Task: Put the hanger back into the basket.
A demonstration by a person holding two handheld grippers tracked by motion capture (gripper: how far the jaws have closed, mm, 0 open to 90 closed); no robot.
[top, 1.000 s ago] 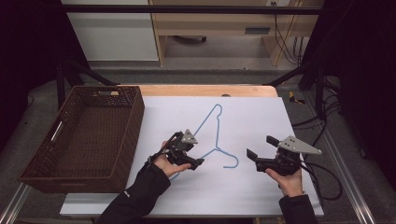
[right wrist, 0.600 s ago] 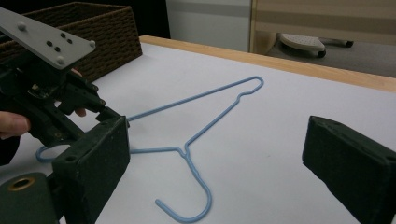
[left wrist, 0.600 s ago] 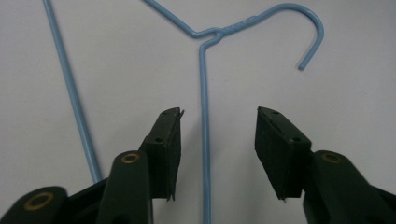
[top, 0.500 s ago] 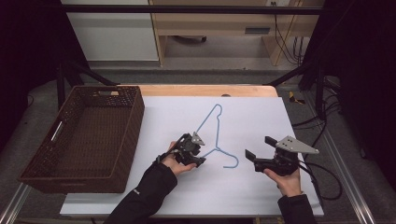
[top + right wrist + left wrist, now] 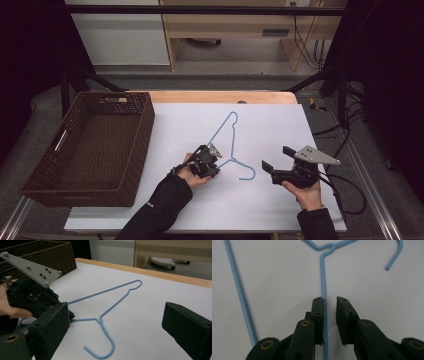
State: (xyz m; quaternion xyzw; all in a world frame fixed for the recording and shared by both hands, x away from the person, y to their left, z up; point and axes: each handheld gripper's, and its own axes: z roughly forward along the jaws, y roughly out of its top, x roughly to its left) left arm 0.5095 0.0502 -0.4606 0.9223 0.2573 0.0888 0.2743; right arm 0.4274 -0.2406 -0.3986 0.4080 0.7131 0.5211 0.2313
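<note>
Both grippers' jaws open; left gripper (image 5: 329,322) straddles hanger (image 5: 323,285) wire.

From the high view, the left gripper (image 5: 210,161) covers one corner of the blue wire hanger (image 5: 223,131), so the jaw gap can't be read there. In the left gripper view the hanger's long bar and hook run off the frame edges. The wicker basket (image 5: 47,253) is cropped in the right gripper view.
</note>
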